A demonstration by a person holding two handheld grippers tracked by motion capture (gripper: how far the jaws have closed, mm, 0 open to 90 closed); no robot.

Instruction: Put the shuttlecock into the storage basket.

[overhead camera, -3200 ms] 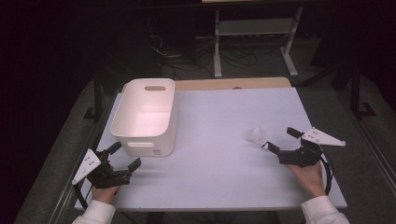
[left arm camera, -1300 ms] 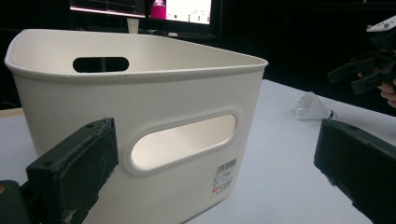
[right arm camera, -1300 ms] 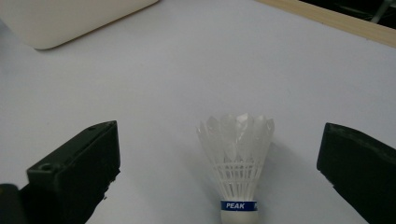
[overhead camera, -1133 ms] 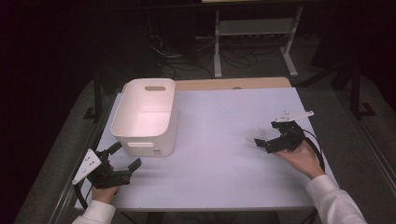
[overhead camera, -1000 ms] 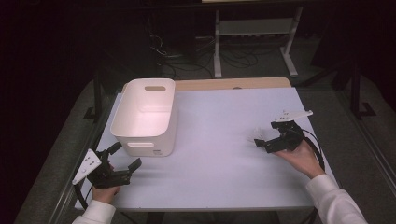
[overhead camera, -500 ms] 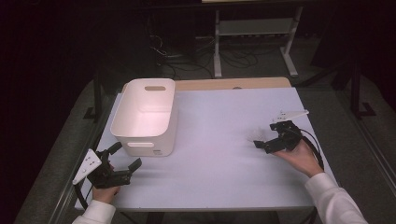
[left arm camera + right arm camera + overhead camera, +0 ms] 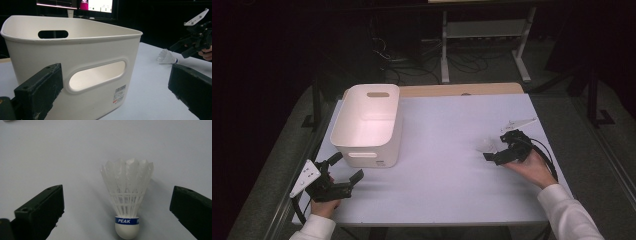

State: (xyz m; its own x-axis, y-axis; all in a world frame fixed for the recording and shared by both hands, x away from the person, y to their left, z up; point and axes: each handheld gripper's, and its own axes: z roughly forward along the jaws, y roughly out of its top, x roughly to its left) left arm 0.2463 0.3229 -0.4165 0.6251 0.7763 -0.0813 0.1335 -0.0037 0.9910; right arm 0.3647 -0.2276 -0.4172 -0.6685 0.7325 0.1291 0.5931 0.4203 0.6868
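High view: finds the right tool (image 7: 493,146) out over the right half of the counter (image 7: 447,190), no longer back near the front edge as a few seconds ago but pushed forward to the shuttlecock (image 7: 484,146), jaws spread and straddling it, not yet gripping. Reads as approach done and the closing pinch next, probably ahead of a carry to the white bin (image 7: 372,152) at the left. Leaves the left tool (image 7: 348,167) parked where it was at the near left corner, released and holding nothing, just in front of the bin. Left gripper view: looks past its own spread jaws at the bin's handled wall (image 7: 75,55), close ahead, with the shuttlecock (image 7: 167,57) lying on its side farther off. Right gripper view: centres the shuttlecock (image 7: 126,202) between the two open jaws, cork toward the camera, blue band marked PEAK, feathers pointing away, touching neither jaw. Shows a plain, pale, matte counter; beyond, a dark room with a metal stand (image 7: 482,30), floor cables (image 7: 412,60) and lit screens (image 7: 100,5).
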